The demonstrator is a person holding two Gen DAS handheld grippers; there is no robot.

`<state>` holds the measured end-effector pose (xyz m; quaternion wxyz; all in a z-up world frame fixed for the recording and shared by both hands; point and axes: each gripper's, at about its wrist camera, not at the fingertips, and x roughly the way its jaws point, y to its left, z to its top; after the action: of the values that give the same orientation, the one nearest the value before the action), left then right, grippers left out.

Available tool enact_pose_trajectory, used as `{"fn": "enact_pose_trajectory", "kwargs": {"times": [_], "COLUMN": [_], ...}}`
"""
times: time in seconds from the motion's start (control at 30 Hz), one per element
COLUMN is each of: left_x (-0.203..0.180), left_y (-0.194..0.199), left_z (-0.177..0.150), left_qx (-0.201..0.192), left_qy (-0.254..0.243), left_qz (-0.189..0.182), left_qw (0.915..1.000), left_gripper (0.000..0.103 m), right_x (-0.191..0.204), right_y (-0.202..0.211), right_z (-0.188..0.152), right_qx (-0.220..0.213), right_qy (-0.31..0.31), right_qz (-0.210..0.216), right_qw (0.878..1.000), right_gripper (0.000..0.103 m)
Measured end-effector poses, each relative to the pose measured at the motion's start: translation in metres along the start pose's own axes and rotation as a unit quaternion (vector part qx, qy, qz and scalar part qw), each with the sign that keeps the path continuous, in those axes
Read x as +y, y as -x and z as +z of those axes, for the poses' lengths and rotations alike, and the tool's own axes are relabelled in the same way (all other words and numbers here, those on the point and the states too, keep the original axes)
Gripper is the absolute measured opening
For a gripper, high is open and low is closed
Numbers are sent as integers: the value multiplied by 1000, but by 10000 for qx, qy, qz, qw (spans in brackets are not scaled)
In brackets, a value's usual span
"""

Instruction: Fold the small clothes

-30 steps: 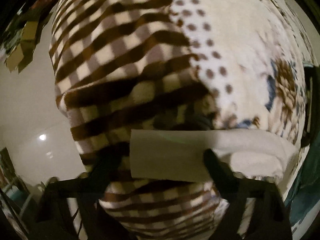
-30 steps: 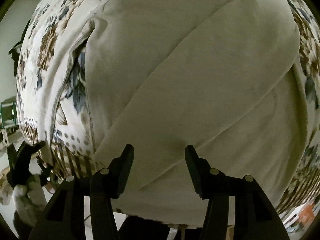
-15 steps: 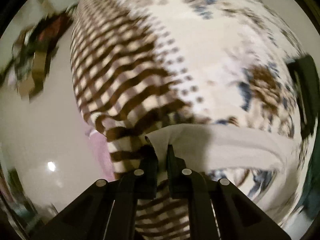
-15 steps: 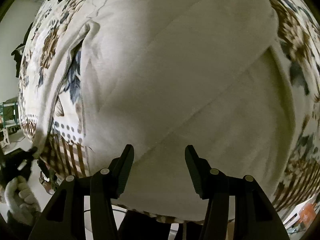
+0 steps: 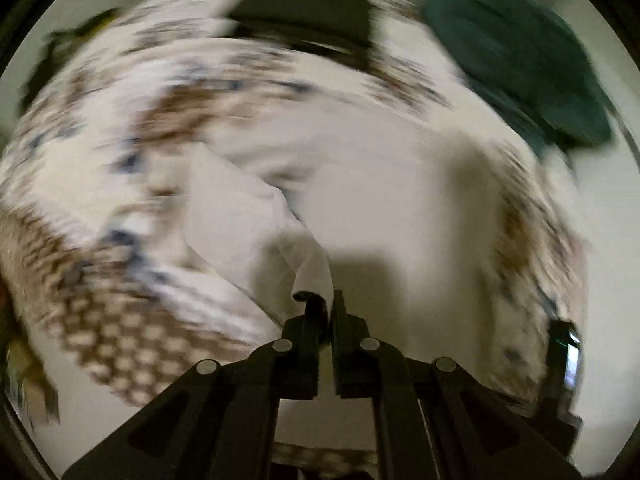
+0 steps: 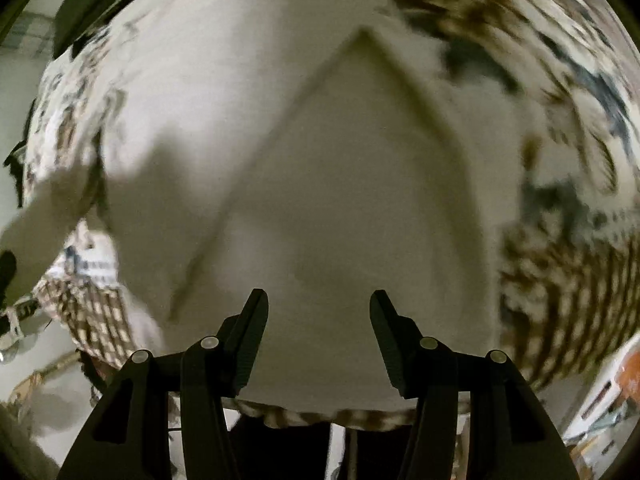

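Observation:
A cream-white garment (image 6: 340,200) lies spread on a patterned blanket (image 6: 568,280), with one flap folded over into a triangular point. My left gripper (image 5: 325,300) is shut on the garment's sleeve (image 5: 256,224) and holds it lifted over the garment body (image 5: 400,184). The left wrist view is blurred by motion. My right gripper (image 6: 318,308) is open and empty, hovering just above the garment's near edge. The lifted sleeve (image 6: 48,208) shows at the left edge of the right wrist view.
The blanket (image 5: 100,312) has brown checks at its border and floral print inside. A dark green cloth (image 5: 516,56) and a black item (image 5: 304,12) lie at the blanket's far side. Pale floor surrounds the blanket's near edge.
My left gripper closed on the sleeve end, then swung it up and across over the garment. The right gripper stayed open and shifted a little along the garment's near edge.

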<state>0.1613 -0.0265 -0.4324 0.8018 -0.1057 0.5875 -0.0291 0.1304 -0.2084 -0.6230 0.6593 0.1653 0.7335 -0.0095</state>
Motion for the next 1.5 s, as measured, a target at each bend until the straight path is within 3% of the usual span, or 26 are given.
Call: {"fn": "enact_pose_trajectory", "kwargs": {"times": [0.13, 0.23, 0.37, 0.5, 0.53, 0.6, 0.63, 0.67, 0.73, 0.8, 0.93, 1.13, 1.17, 1.27, 1.33, 1.4, 1.5], "left_x": [-76, -112, -143, -147, -145, -134, -126, -117, -96, -72, -9, 72, 82, 97, 102, 101, 99], "left_y": [-20, -30, -52, -72, -77, -82, -85, -85, -85, -78, -64, -64, -64, -63, -63, -64, -64], "left_z": [-24, -46, -72, -88, -88, -83, -78, -74, -61, -53, -35, -42, -45, -53, -59, -63, -71], "left_qx": [381, 647, 1043, 1320, 1400, 1492, 1518, 1536, 1527, 1444, 1262, 1394, 1434, 1469, 1495, 1522, 1573], "left_qy": [-797, -1254, -1750, -1831, -1753, -1544, -1447, -1350, -1042, -749, -166, 397, 488, 578, 607, 632, 581], "left_qz": [-645, -863, -960, -869, -799, -583, -509, -441, -287, -229, 235, 1090, 1156, 1273, 1274, 1219, 1100], "left_qw": [9940, 9862, 9743, 9703, 9712, 9749, 9764, 9779, 9823, 9864, 9916, 9834, 9817, 9792, 9786, 9788, 9797], "left_gripper": [3, 3, 3, 6, 6, 16, 36, 66, 90, 90, 90, 90, 90, 90, 90, 90, 90], "right_x": [-39, -69, -104, -133, -140, -152, -160, -166, -176, -178, -165, -133, -128, -131, -150, -164, -169], "right_y": [1, 2, 5, 11, 14, 22, 26, 32, 45, 54, 58, 34, 31, 26, 31, 39, 57], "right_z": [-11, -20, -31, -35, -36, -34, -36, -33, -26, -17, 2, 10, 8, 1, -1, -2, -3], "right_qx": [-3, 15, 44, 49, 38, -35, -72, -120, -239, -329, -393, 57, 79, -82, -155, -187, -284], "right_qy": [-341, -579, -805, -983, -1018, -1137, -1164, -1194, -1222, -1193, -998, -516, -446, -384, -676, -832, -812], "right_qz": [-201, -322, -440, -408, -376, -187, -98, 23, 328, 590, 1145, 1454, 1320, 362, 97, 143, 636], "right_qw": [9992, 9978, 9958, 9943, 9941, 9933, 9931, 9928, 9917, 9906, 9876, 9880, 9902, 9986, 9975, 9963, 9943], "right_gripper": [55, 55, 55, 55, 55, 55, 55, 55, 55, 55, 55, 57, 56, 37, 37, 37, 39]}}
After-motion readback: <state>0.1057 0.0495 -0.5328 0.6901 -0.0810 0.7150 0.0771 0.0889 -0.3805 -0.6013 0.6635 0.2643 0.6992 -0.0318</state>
